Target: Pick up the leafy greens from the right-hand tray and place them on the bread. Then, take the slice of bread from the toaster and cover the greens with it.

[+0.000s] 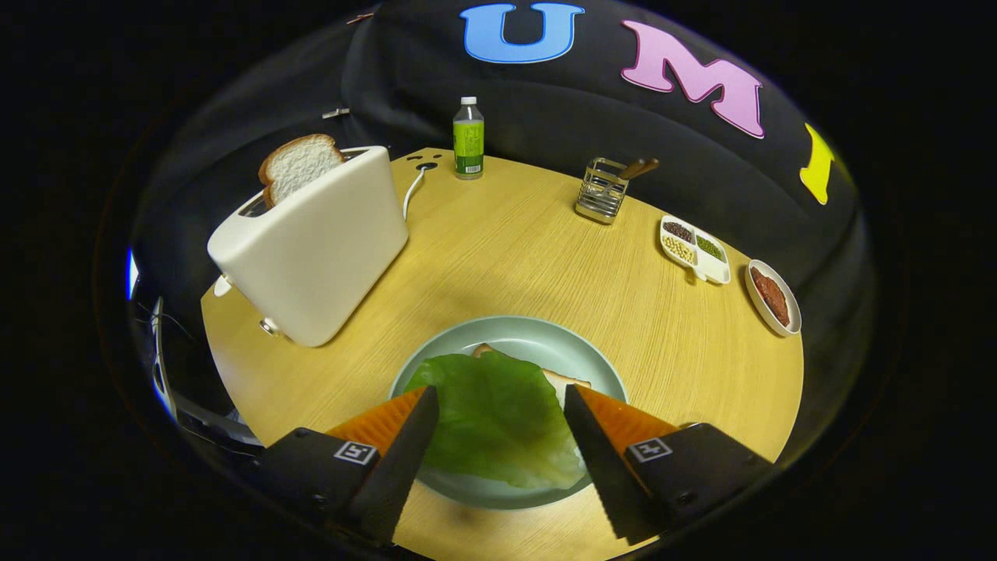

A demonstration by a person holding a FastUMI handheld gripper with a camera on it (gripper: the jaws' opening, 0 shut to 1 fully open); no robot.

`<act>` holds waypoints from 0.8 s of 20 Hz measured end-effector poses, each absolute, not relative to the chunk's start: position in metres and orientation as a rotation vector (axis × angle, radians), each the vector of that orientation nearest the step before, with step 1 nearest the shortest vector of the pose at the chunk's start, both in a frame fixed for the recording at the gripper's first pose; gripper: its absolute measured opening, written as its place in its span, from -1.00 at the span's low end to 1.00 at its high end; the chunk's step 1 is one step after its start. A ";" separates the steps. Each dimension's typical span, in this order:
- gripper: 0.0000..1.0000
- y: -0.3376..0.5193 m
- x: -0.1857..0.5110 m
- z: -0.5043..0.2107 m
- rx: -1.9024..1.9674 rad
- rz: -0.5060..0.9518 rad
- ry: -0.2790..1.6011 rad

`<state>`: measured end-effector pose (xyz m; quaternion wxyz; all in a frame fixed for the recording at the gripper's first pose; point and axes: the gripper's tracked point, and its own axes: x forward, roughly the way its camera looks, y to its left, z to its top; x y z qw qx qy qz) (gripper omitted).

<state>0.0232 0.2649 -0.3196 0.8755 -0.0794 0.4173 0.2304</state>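
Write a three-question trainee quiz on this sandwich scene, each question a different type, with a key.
1. True or false: the leafy greens lie on the bread on the plate.
2. The slice of bread stands in: A) the toaster B) the metal rack C) the divided dish.
3. Fill in: the gripper fingers are ____, with the greens seen between them.

Key: 1 true; 2 A; 3 open.
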 end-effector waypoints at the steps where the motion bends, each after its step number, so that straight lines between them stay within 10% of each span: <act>1: 1.00 0.264 0.024 -0.316 -0.159 0.478 0.865; 16: 0.96 0.363 0.038 -0.163 -0.101 0.661 0.563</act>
